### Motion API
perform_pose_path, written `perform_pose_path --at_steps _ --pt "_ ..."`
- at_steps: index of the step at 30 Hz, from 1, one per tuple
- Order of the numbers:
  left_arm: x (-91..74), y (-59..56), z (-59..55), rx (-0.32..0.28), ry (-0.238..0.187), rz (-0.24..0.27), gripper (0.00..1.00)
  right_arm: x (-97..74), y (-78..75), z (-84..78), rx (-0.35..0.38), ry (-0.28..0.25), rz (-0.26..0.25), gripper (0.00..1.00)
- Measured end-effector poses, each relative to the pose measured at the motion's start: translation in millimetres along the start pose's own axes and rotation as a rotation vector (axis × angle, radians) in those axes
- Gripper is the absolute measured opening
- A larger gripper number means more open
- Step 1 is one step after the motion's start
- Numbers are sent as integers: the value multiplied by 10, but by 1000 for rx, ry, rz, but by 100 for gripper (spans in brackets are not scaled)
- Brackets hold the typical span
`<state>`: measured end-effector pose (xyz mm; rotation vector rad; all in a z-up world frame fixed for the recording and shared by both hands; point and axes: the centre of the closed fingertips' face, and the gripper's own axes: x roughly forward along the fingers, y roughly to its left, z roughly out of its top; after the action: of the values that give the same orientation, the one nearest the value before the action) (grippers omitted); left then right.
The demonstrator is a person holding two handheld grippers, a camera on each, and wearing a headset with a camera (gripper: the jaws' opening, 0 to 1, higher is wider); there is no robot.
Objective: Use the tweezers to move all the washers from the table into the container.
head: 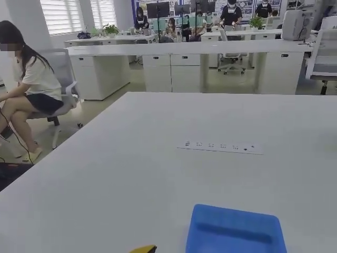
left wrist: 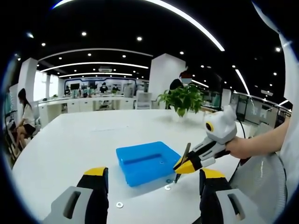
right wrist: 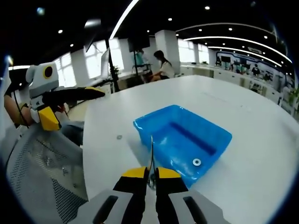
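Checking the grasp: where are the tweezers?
Left gripper view: tweezers clamped in the right tool, tips beside the blue container, near a washer on the table.

One blue container stands on one white worktop. There are two grippers, the left gripper and the right gripper, and one pair of tweezers. Three washers are certain: an inside washer in the container, plus a near washer and a far washer loose on the worktop. A possible fourth by the tweezers' tip is too small to tell. One socket strip, one potted plant and one seated person complete the count.
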<state>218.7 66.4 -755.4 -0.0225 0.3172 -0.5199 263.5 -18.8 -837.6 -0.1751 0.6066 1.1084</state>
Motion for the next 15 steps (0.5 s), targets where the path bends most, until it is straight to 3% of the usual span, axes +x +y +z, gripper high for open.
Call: perform_pose_path --at_steps 3,15 --pt "-2 5 4 0 -2 2 81 -40 9 38 77 -45 16 3" --pt "-4 46 9 -21 -8 22 81 -175 47 219 193 -120 68 3"
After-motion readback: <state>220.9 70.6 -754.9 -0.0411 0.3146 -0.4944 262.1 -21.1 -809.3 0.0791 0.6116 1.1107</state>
